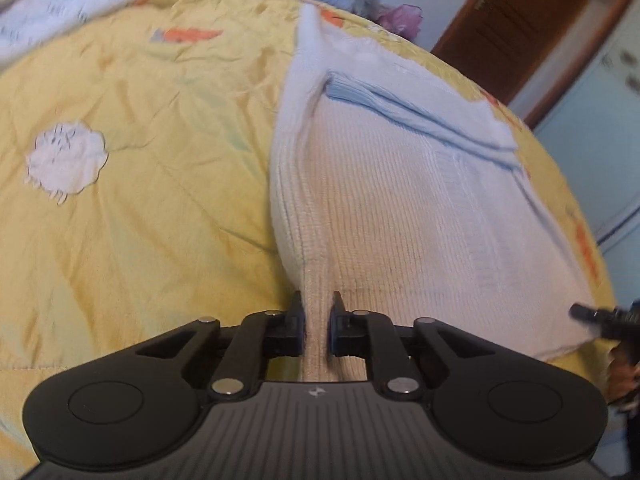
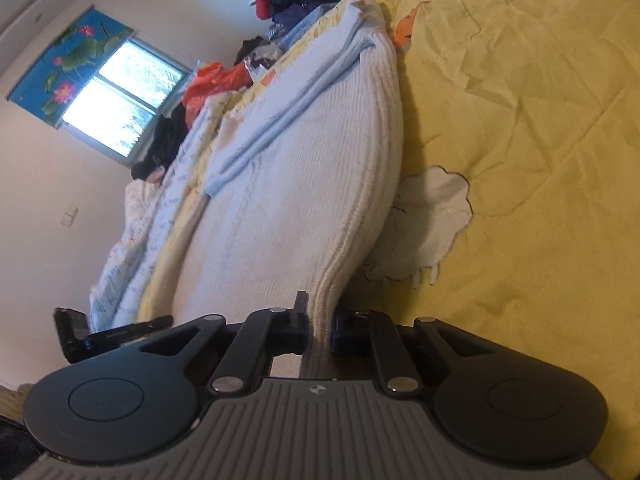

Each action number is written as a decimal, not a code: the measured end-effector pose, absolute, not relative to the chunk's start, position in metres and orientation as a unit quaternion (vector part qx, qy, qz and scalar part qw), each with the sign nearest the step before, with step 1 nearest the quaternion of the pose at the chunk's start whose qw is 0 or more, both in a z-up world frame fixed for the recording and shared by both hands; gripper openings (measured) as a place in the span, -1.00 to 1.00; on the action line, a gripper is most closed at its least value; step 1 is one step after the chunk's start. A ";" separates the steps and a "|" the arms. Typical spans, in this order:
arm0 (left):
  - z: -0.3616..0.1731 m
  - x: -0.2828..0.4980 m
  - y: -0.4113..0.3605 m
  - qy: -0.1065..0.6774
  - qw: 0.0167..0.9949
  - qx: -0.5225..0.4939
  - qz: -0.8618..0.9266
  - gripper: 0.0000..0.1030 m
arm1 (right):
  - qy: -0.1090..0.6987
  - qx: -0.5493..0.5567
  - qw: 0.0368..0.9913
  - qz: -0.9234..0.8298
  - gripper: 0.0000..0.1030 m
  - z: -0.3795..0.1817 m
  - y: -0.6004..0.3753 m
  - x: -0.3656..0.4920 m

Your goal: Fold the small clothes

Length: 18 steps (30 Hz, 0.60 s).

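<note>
1. While clamped tight, the left gripper [image 1: 317, 320] pinches the ribbed hem of the sweater [image 1: 400, 200].
2. Right gripper [image 2: 320, 322] likewise grips another hem edge.
3. Sweater lies on the yellow quilt [image 1: 140, 200], its blue-trimmed part folded across it.

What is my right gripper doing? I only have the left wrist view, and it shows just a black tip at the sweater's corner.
Observer: The right gripper is shut on the sweater, pinching its ribbed edge.
Operator: Is anything under that edge that I could snag?
Observer: Only the yellow quilt shows there. A white cloud patch sewn on it lies right beside the ribbed edge.
Operator: Where does the glare on that side come from?
Observer: From a bright window in the wall beyond the bed, with a flowered blind half raised.
</note>
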<state>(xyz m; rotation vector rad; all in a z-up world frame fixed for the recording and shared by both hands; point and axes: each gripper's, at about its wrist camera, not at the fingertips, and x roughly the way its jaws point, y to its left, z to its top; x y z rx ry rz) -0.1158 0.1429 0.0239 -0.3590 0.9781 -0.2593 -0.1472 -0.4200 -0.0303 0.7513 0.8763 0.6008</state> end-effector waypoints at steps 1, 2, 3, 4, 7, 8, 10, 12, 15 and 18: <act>0.027 -0.113 0.148 0.463 0.857 -0.185 -0.129 -0.79 | 0.396 0.365 0.792 0.287 -0.73 -0.027 -0.423 -0.148; 0.033 -0.109 0.154 0.453 0.857 -0.202 -0.136 -0.79 | 0.384 0.382 0.788 0.292 -0.73 -0.024 -0.426 -0.147; 0.040 -0.105 0.158 0.440 0.859 -0.219 -0.145 -0.79 | 0.371 0.395 0.787 0.295 -0.73 -0.020 -0.429 -0.144; 0.048 -0.100 0.163 0.423 0.862 -0.233 -0.156 -0.79 | 0.357 0.404 0.787 0.299 -0.73 -0.013 -0.431 -0.141; 0.074 -0.071 0.170 0.370 0.874 -0.262 -0.175 -0.79 | 0.318 0.423 0.787 0.317 -0.73 0.005 -0.435 -0.120; 0.082 -0.056 0.170 0.354 0.878 -0.269 -0.180 -0.79 | 0.303 0.433 0.785 0.323 -0.73 0.011 -0.437 -0.108; 0.093 -0.026 0.168 0.326 0.885 -0.277 -0.186 -0.79 | 0.268 0.451 0.783 0.333 -0.73 0.022 -0.442 -0.077; 0.102 0.013 0.166 0.303 0.889 -0.286 -0.189 -0.80 | 0.245 0.461 0.785 0.332 -0.73 0.030 -0.445 -0.042; 0.111 0.077 0.161 0.284 0.897 -0.283 -0.183 -0.80 | 0.226 0.471 0.792 0.316 -0.73 0.040 -0.447 0.021; 0.110 0.142 0.154 0.280 0.906 -0.272 -0.163 -0.80 | 0.218 0.479 0.796 0.298 -0.73 0.043 -0.447 0.089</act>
